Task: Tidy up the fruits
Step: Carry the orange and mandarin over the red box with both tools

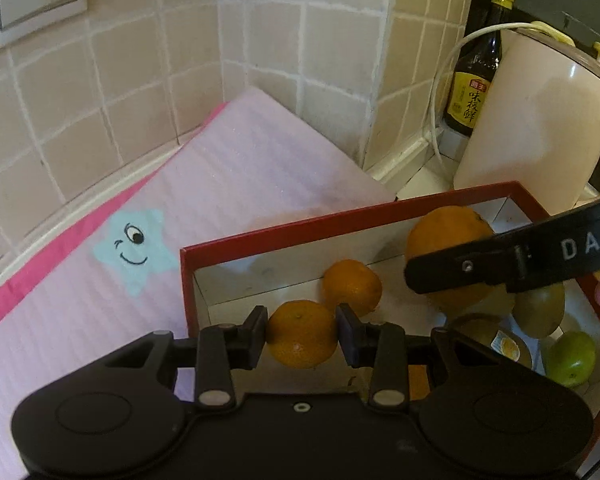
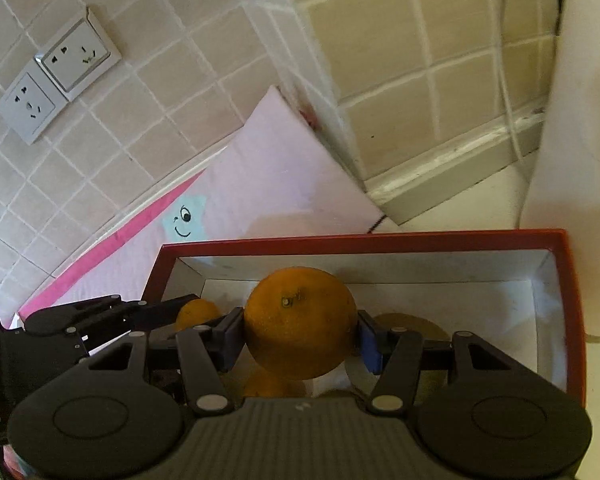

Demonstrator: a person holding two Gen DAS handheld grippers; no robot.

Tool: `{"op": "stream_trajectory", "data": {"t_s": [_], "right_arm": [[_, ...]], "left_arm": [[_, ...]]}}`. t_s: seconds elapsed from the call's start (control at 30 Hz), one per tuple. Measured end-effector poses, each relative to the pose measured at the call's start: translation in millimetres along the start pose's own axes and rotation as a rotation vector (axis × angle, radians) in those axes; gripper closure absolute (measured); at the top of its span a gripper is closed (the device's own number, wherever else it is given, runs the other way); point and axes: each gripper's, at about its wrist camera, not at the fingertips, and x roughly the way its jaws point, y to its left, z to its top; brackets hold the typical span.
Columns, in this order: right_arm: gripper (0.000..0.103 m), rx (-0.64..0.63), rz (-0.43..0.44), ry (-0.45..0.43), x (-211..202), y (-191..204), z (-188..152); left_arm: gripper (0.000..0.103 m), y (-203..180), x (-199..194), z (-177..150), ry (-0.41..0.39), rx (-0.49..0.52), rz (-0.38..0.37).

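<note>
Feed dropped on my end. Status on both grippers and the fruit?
Left gripper shut on small orange mandarin. Right gripper shut on large orange. Both over red-rimmed cardboard box. Nothing blocking.

Black tool [image 1: 302,334], silver pivot screws, white lettering

Background wall: beige square tiles [image 1: 268,36] with pale grout, forming an inside corner. Two white wall sockets [image 2: 58,78] mounted side by side, both unoccupied. On the surface lies a pale pink mat [image 1: 236,168] with a deeper pink border strip and a light blue star face [image 1: 134,250] printed on it. To the right stands a dark sauce bottle [image 1: 476,76] with yellow cap and yellow label, just behind a cream electric kettle [image 1: 540,120]. A white cord [image 1: 440,92] loops down beside the bottle.
</note>
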Motion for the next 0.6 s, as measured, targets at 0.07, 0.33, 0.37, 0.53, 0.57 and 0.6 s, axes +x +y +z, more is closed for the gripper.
{"op": "stream_trajectory", "data": {"t_s": [0.07, 0.33, 0.37, 0.53, 0.57, 0.6], "right_arm": [[0.044, -0.004, -0.002, 0.011, 4, 1, 2], [0.044, 0.039, 0.06, 0.067, 17, -6, 5], [0.044, 0.043, 0.065, 0.07, 18, -7, 5], [0.044, 0.043, 0.063, 0.09, 20, -5, 7], [0.044, 0.047, 0.066, 0.095, 21, -6, 8], [0.044, 0.053, 0.07, 0.102, 23, -7, 8]], "left_arm": [[0.058, -2, 5, 1, 0.03, 0.017, 0.02], [0.055, -9, 9, -1, 0.055, 0.077, 0.016], [0.055, -10, 10, -1, 0.059, 0.085, 0.019], [0.055, -14, 12, -2, 0.068, 0.109, 0.016], [0.055, -13, 11, -1, 0.068, 0.108, 0.013], [0.056, -12, 11, -1, 0.069, 0.109, 0.011]]}}
